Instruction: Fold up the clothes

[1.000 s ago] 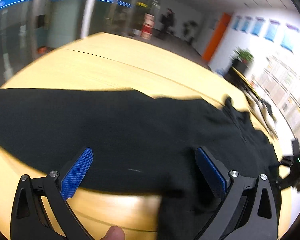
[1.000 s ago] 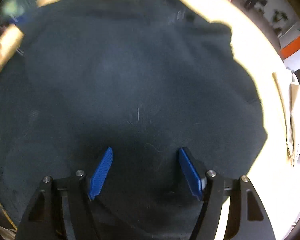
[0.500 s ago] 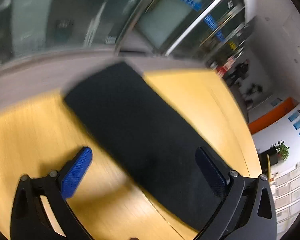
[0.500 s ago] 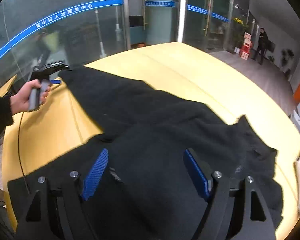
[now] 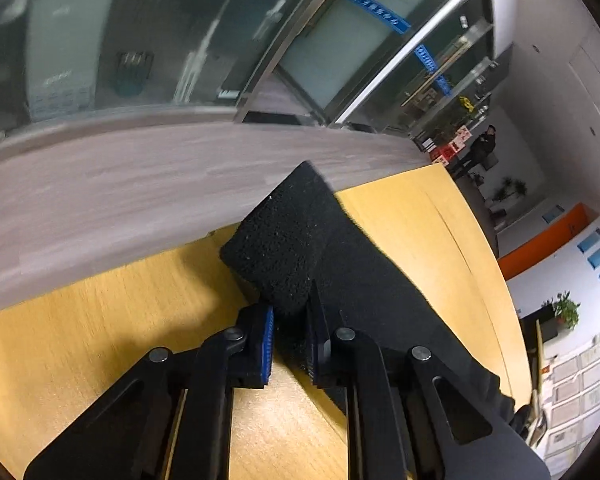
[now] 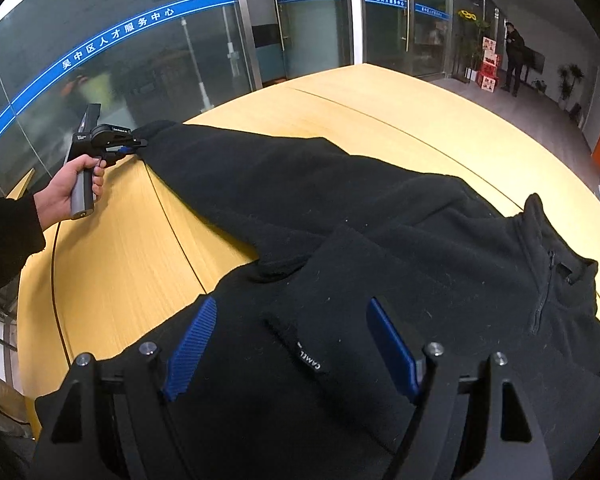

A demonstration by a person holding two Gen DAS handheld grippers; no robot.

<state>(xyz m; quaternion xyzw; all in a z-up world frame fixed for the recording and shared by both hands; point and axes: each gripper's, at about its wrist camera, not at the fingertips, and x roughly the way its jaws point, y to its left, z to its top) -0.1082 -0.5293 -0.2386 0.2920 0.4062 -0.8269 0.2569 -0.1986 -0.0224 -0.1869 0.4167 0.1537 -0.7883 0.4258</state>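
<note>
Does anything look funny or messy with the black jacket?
One sleeve sticks far out sideways, its cuff pinched in the left gripper at the table edge. The jacket body is bunched, not flat.

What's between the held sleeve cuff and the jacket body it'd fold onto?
Nothing visible. The left gripper is shut on the sleeve cuff; from it the sleeve runs over bare table to the jacket body. The right gripper hovers open above the body.

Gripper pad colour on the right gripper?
Ribbed blue pads on the open right gripper; right wrist view shows it best.
</note>
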